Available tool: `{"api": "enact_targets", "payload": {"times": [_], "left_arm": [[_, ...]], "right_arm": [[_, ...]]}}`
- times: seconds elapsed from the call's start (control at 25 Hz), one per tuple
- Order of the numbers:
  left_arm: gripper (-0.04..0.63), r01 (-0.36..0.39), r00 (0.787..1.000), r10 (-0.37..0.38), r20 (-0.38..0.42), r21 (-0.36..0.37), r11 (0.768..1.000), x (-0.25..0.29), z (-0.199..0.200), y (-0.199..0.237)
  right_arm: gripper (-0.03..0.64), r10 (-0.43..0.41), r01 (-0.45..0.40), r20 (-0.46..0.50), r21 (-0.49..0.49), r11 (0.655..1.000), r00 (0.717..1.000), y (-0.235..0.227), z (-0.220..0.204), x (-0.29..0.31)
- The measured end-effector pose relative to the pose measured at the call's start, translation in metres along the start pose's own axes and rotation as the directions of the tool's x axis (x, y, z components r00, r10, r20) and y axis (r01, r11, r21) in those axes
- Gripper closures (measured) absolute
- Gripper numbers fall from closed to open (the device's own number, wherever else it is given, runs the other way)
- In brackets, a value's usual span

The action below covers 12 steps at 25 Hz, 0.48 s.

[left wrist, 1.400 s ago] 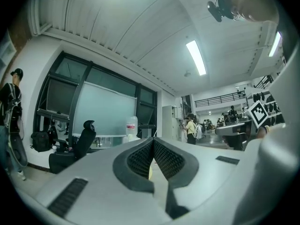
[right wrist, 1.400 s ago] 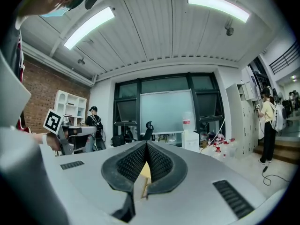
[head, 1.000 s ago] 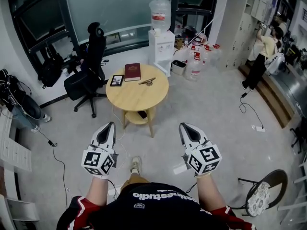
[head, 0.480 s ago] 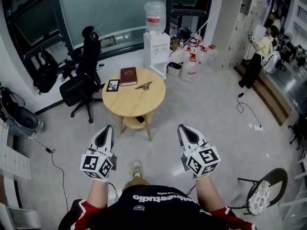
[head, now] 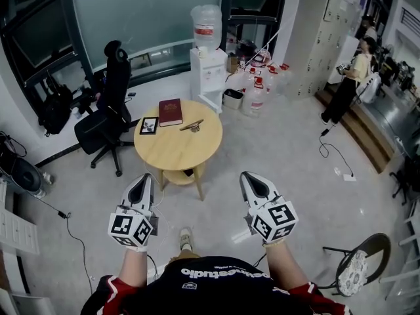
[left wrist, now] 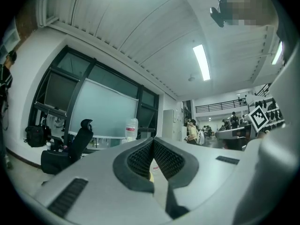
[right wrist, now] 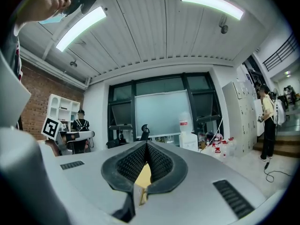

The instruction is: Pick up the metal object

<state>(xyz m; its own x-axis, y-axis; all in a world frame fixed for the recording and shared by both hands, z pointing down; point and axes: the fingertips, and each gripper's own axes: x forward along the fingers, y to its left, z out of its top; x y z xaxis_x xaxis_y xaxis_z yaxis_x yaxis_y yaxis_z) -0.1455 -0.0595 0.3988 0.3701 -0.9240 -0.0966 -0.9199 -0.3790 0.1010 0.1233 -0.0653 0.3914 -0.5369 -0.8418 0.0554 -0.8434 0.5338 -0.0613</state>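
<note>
Near the upper right rim of the round wooden surface [head: 172, 151], above the middle of the frame: the metal object [head: 191, 126], long and thin, fully on the top. Just up and left of it, a red book [head: 170, 111]. Left of that, a small framed picture [head: 148, 125] close to the left rim.

Open pale floor [head: 282, 149] to the right of and below the surface, crossed by a thin cable [head: 336, 155] toward the right edge. Tighter on the left, with a black office chair [head: 108, 104] just beside the rim.

Behind the surface, at top centre, a water dispenser [head: 209, 67] topped by a clear bottle [head: 206, 20], fill level not readable. To its right, a cluster of red-capped water jugs [head: 257, 87] on the floor and a small bin [head: 232, 98], inside not visible. Under the top, a lower shelf [head: 174, 177] holding something dark.

Low in the frame, well short of the surface: left gripper [head: 145, 178] and right gripper [head: 247, 176], both closed, pads meeting with nothing between them, pointing up the frame. Far upper right, a person [head: 346, 84] standing by lockers.
</note>
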Motion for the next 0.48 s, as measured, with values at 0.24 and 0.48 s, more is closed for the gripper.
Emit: {"api": "enact_targets", "payload": {"times": [0.24, 0.48], "left_arm": [[0.580, 0.021, 1.000, -0.021, -0.023, 0.011, 1.000, 0.038, -0.001, 0.021], [0.580, 0.023, 0.999, -0.023, -0.040, 0.011, 1.000, 0.069, -0.010, 0.046]], "right_arm": [[0.589, -0.025, 0.025, -0.002, 0.002, 1.000, 1.000, -0.016, 0.008, 0.034], [0.589, -0.031, 0.031, -0.021, 0.006, 0.999, 0.999, -0.026, 0.003, 0.073]]}}
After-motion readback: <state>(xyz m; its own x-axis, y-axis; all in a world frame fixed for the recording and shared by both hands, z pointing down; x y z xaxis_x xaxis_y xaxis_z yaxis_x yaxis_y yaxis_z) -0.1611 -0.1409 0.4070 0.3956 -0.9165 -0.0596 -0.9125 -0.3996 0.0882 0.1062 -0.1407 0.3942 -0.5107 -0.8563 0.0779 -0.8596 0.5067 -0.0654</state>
